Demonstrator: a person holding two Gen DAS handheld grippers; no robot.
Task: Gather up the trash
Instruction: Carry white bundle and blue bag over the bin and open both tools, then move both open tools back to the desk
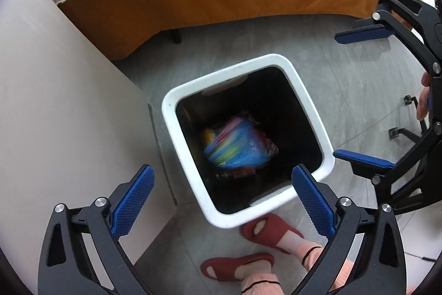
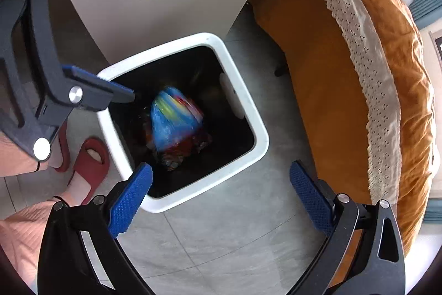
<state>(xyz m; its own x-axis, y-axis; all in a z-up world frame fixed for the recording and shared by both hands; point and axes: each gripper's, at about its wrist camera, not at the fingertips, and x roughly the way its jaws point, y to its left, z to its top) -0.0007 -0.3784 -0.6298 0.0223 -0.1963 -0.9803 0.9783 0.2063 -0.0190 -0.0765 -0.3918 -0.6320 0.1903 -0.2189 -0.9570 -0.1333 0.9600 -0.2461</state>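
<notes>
Wrapper lies inside bin, below both spread jaws.

Both hand-held grippers gape empty

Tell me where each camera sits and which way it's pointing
Left wrist: rides the left tool, looking down into the white bin; the person's slippered feet show, and the right tool.
Right wrist: rides the right tool, looking down into the bin; a slipper and the left tool show.
Shared: bin, colourful wrapper, orange bedspread.
</notes>
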